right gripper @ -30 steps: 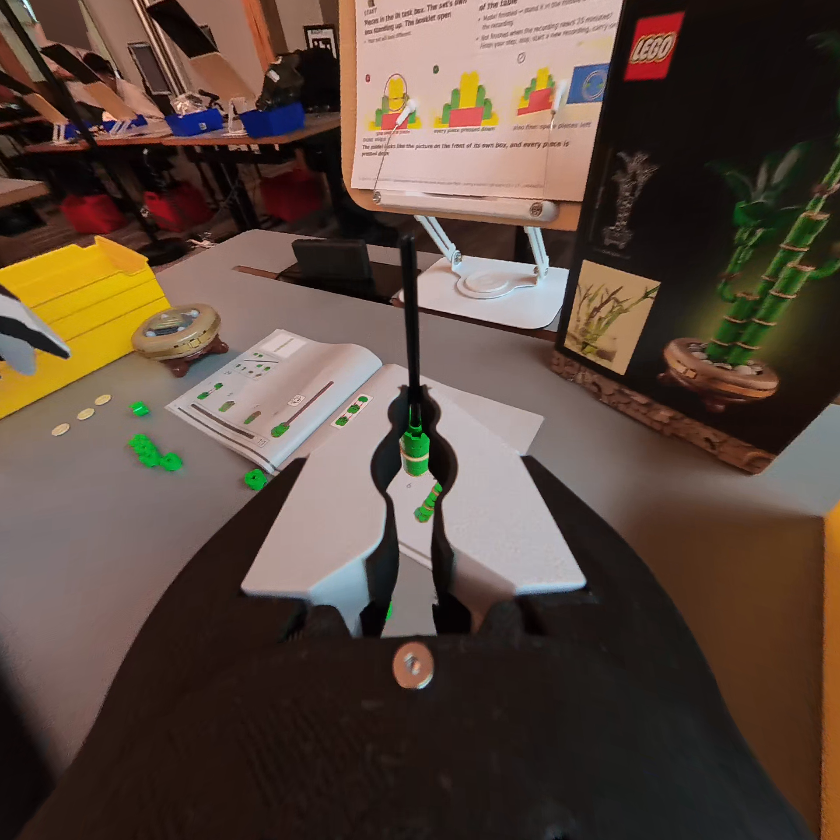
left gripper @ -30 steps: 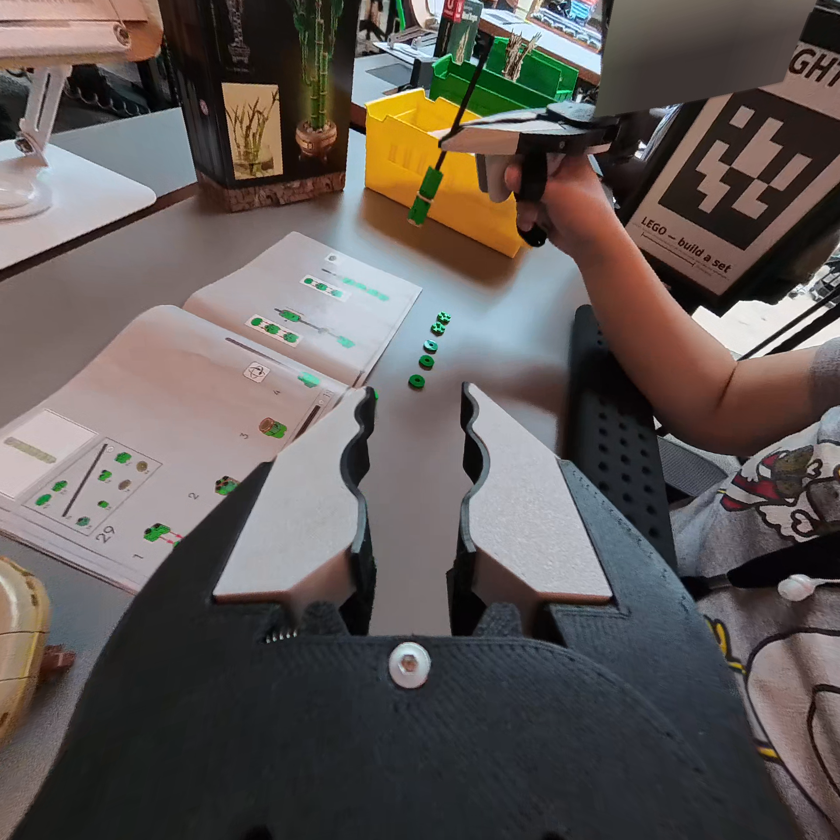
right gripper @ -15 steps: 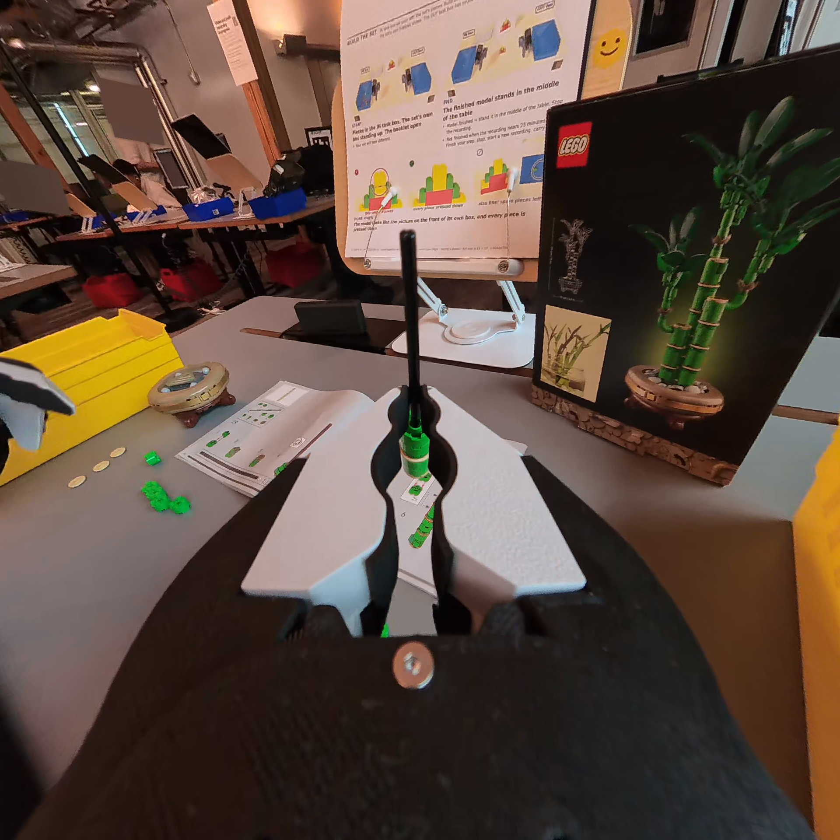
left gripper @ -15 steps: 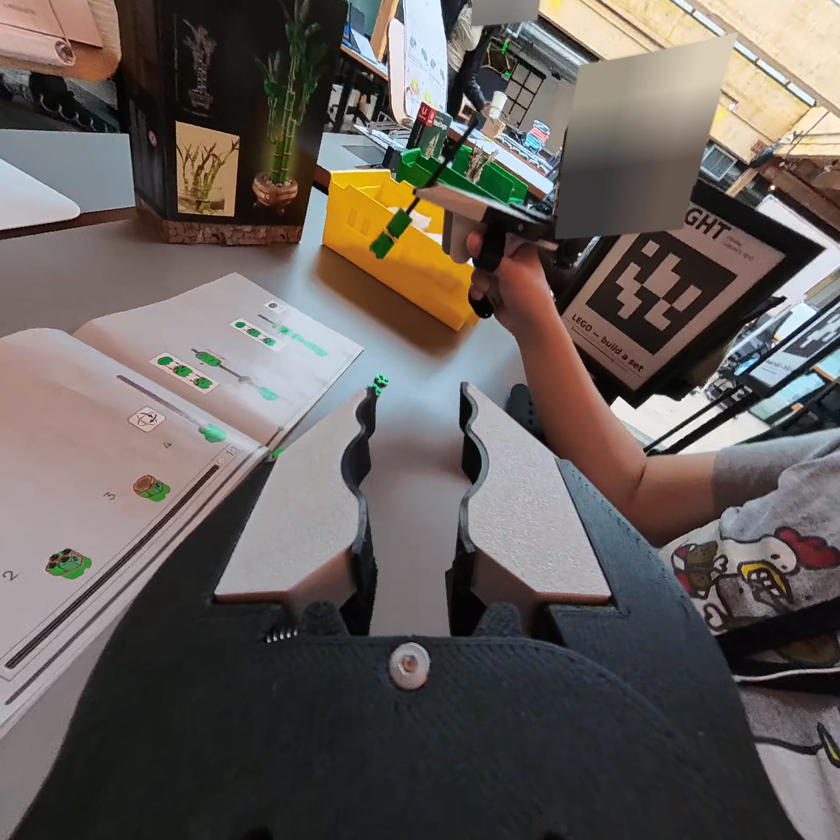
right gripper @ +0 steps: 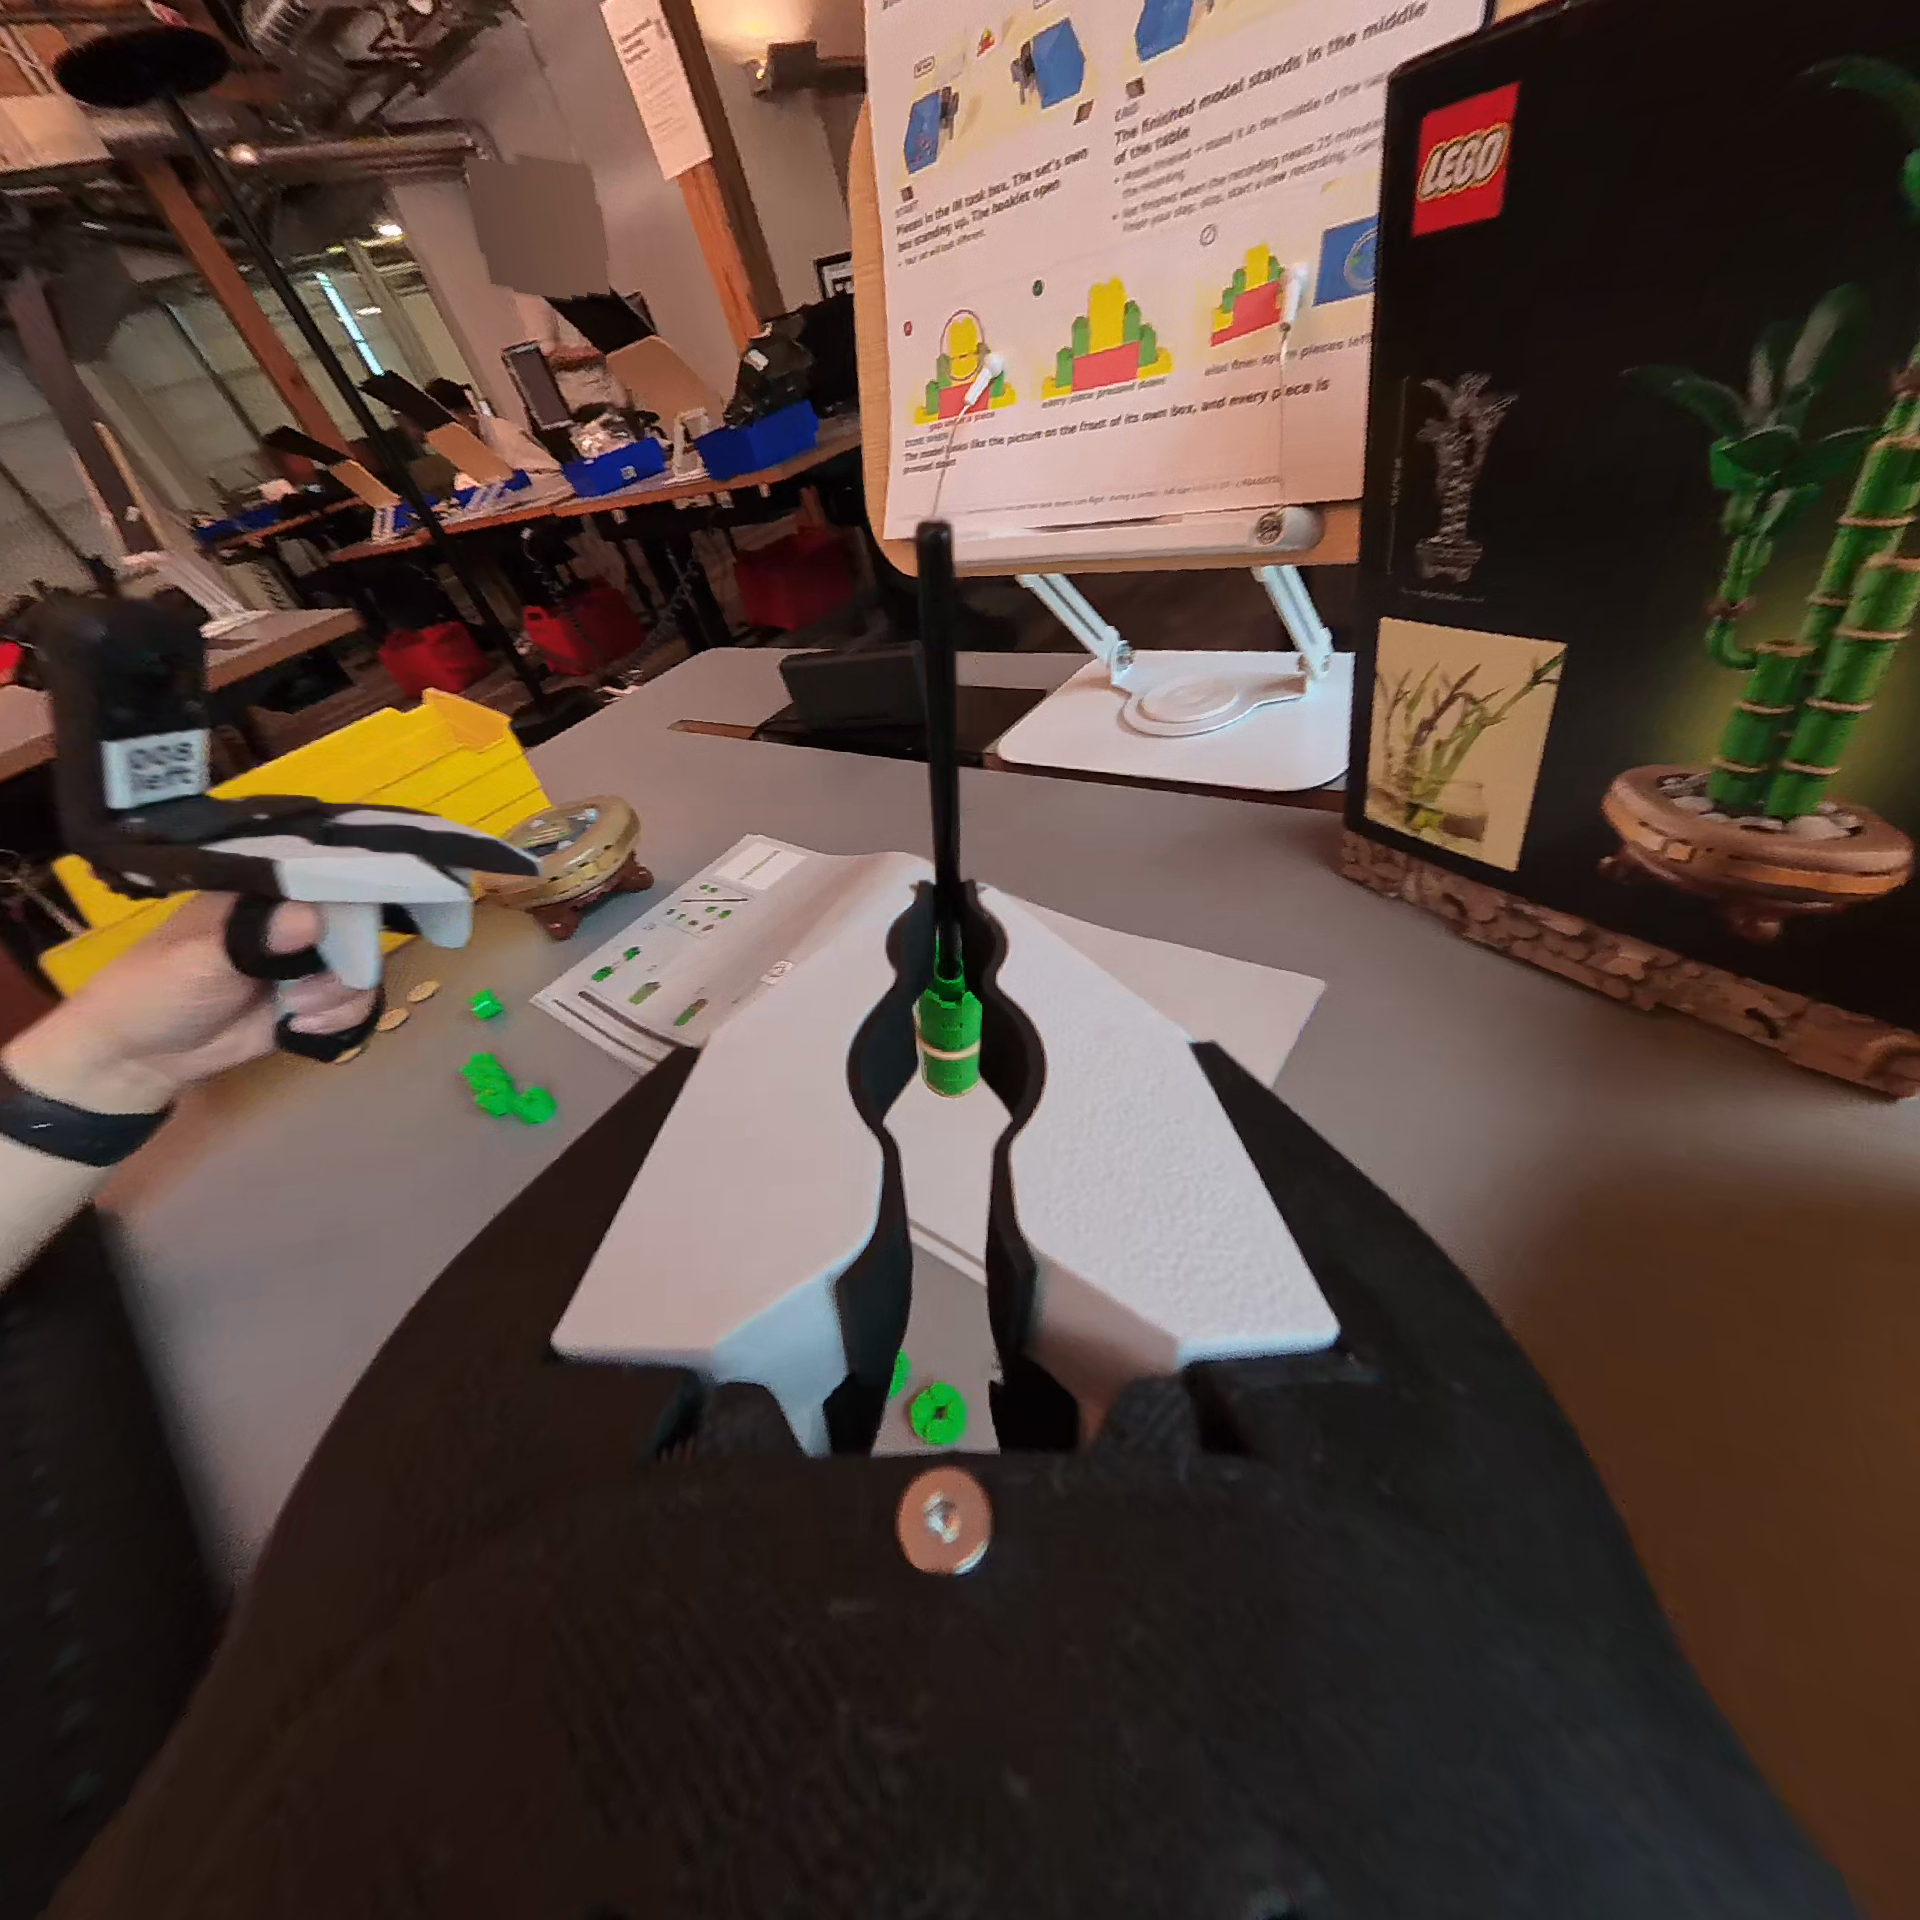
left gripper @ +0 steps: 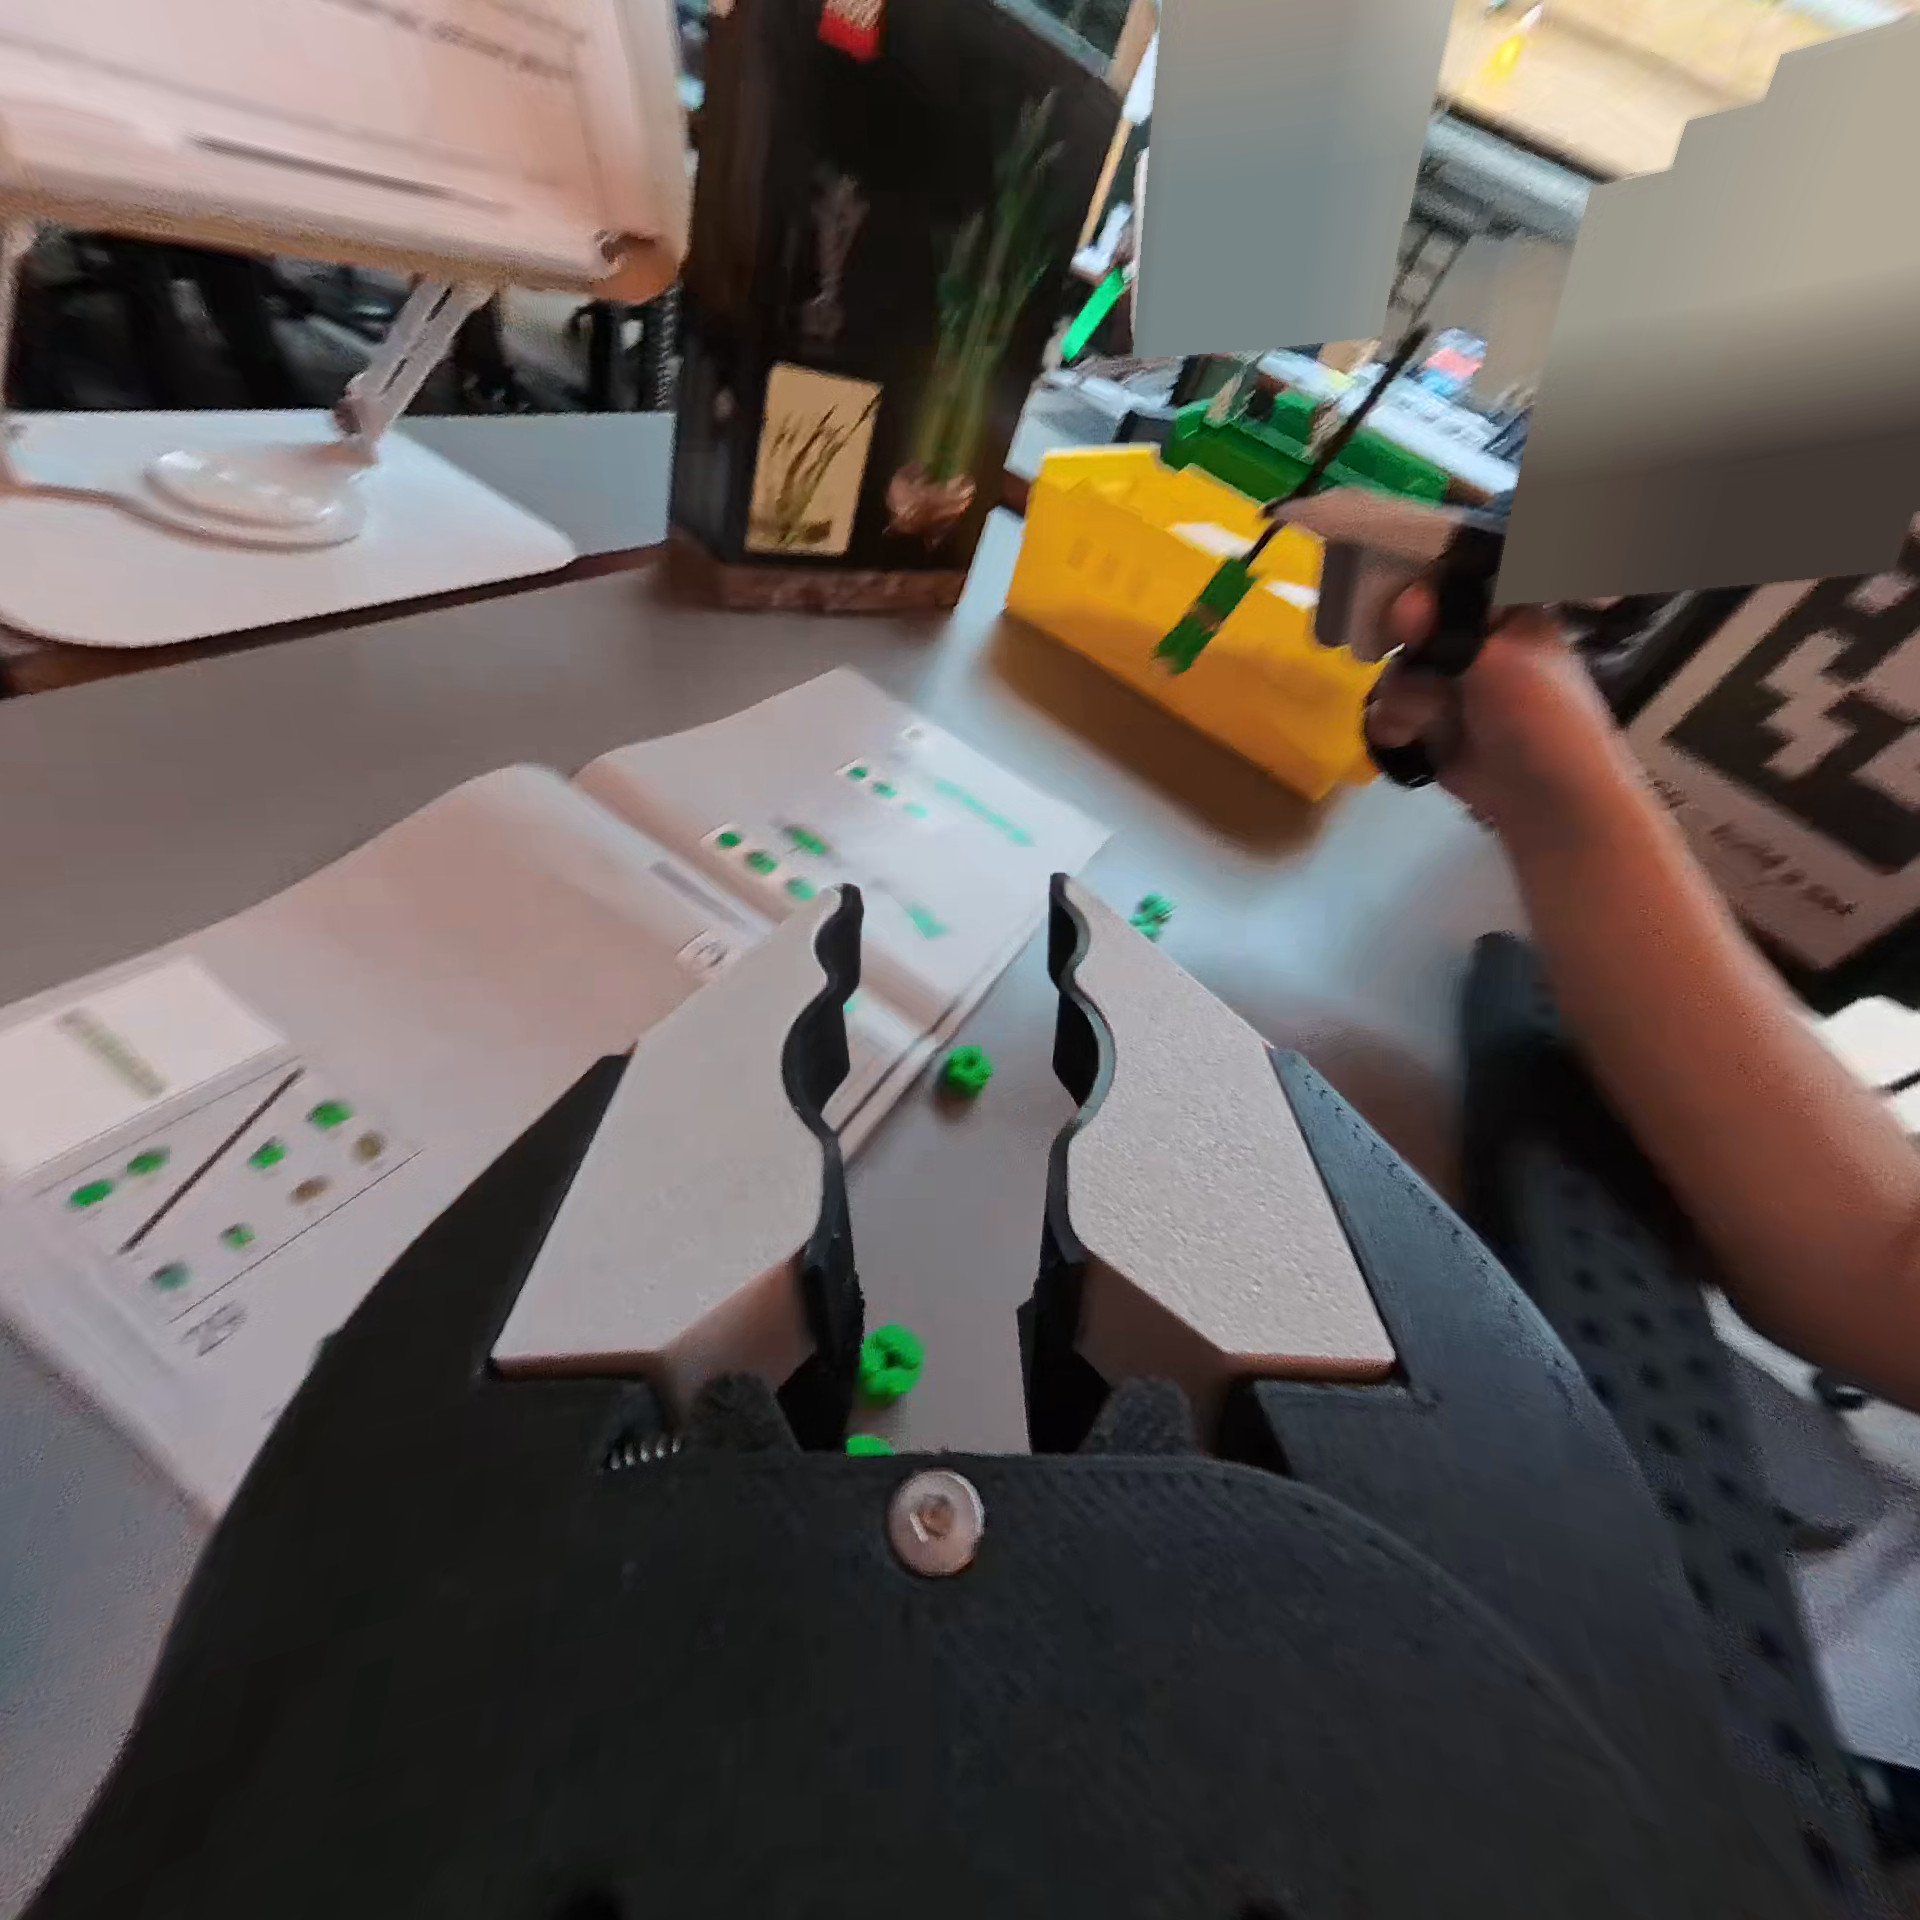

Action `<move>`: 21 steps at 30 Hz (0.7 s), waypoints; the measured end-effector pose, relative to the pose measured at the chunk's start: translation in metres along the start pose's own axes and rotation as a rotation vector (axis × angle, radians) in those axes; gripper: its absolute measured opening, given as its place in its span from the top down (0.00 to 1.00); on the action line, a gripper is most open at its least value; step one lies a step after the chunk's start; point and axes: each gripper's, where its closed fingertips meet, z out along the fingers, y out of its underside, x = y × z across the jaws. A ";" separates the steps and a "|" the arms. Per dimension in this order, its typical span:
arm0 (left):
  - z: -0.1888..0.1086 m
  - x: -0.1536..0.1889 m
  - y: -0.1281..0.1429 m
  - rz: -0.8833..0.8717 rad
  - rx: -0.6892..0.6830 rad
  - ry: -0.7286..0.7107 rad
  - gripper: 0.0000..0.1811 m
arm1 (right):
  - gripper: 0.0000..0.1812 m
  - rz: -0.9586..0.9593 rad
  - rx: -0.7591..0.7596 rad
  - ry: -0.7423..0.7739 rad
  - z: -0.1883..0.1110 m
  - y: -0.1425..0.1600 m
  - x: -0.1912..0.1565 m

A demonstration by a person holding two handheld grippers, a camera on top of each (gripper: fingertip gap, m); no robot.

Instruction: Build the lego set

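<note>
Grey table (right gripper: 1558, 1195); booklet (right gripper: 790, 914), seemingly green pieces (right gripper: 504, 1091)

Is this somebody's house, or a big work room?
Probably a big shared workshop, not a house. Behind the grey table stand rows of other desks with blue bins, and bare pipes run overhead.

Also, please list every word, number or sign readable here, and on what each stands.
I cannot copy out writing; these things bear it.
Black box: red logo, top corner.
White sheet on the stand: printed lines, pictures.
Open booklet: step numbers, blurred.
Left tool: small white sticker.
Black-and-white sign: print, blurred.
</note>
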 end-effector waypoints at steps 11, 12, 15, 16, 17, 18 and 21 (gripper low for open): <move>0.002 -0.020 0.011 0.111 -0.051 -0.083 0.81 | 0.98 -0.080 -0.142 -0.290 0.055 -0.016 -0.072; 0.001 -0.022 0.011 0.121 -0.057 -0.097 0.81 | 0.98 -0.078 -0.154 -0.320 0.060 -0.016 -0.078; -0.002 -0.026 0.009 0.146 -0.054 -0.126 0.80 | 0.98 -0.098 -0.182 -0.371 0.076 0.000 -0.092; -0.004 -0.028 0.008 0.155 -0.051 -0.140 0.79 | 0.98 -0.096 -0.185 -0.388 0.080 0.011 -0.096; -0.005 -0.029 0.007 0.166 -0.050 -0.156 0.79 | 0.98 -0.073 -0.188 -0.406 0.083 0.022 -0.099; -0.007 -0.031 0.007 0.178 -0.053 -0.172 0.79 | 0.99 -0.032 -0.195 -0.430 0.084 0.033 -0.104; -0.011 -0.035 0.004 0.221 -0.061 -0.218 0.78 | 0.98 0.061 -0.204 -0.549 0.089 0.053 -0.131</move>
